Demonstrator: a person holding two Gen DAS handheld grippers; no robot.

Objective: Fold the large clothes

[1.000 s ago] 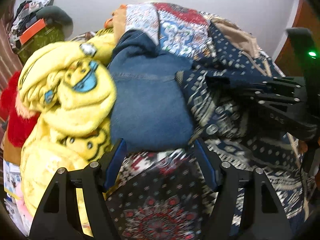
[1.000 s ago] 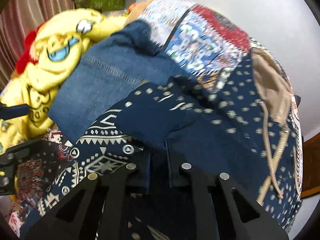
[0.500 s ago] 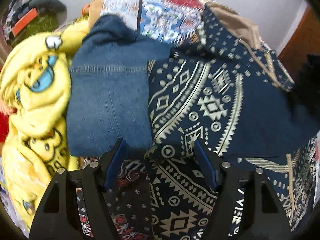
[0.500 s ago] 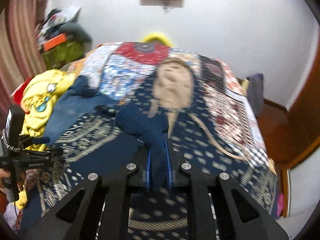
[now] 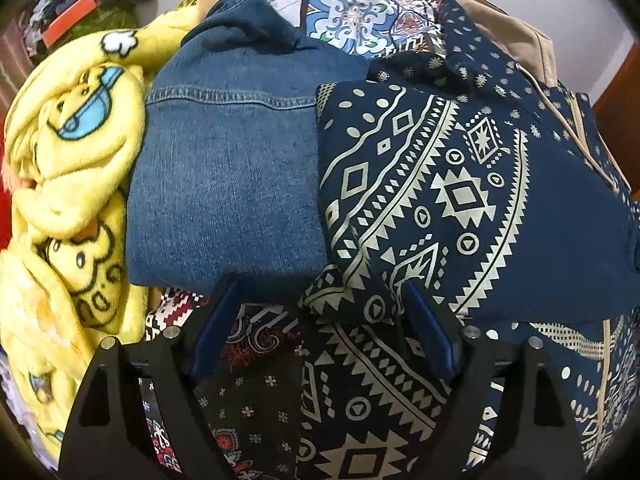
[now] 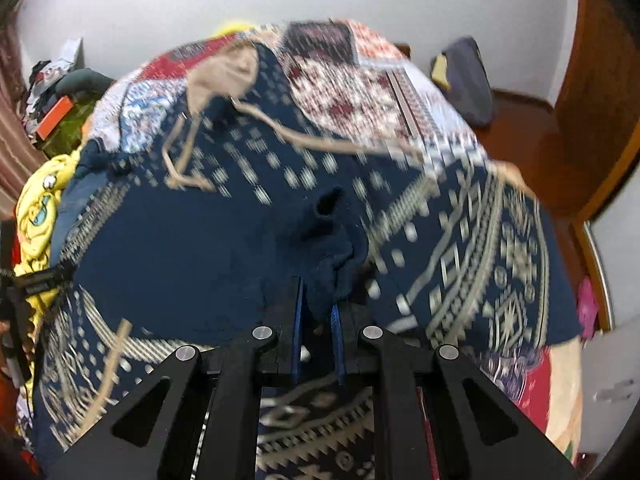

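Observation:
A navy hoodie (image 5: 460, 200) with cream tribal print and a tan hood lining (image 6: 224, 76) lies spread on the bed. My right gripper (image 6: 316, 312) is shut on the hoodie's dark knit sleeve cuff (image 6: 328, 256), held above the garment's middle; this view is blurred. My left gripper (image 5: 320, 320) hovers over the hoodie's folded left edge beside the jeans. Its jaws are opening, and a corner of the printed fabric (image 5: 360, 300) lies between the blue pads (image 5: 212, 320) without being pressed.
Folded blue jeans (image 5: 228, 184) lie left of the hoodie, with a yellow cartoon blanket (image 5: 68, 184) further left. A patchwork bedspread (image 6: 352, 92) covers the bed. A wooden door (image 6: 592, 112) and floor are at the right, clutter (image 6: 52, 116) by the far-left wall.
The right gripper has swept the sleeve cuff from the hoodie's left side across to its middle. The left gripper has sunk closer to the hoodie's left edge and its jaws stand wider.

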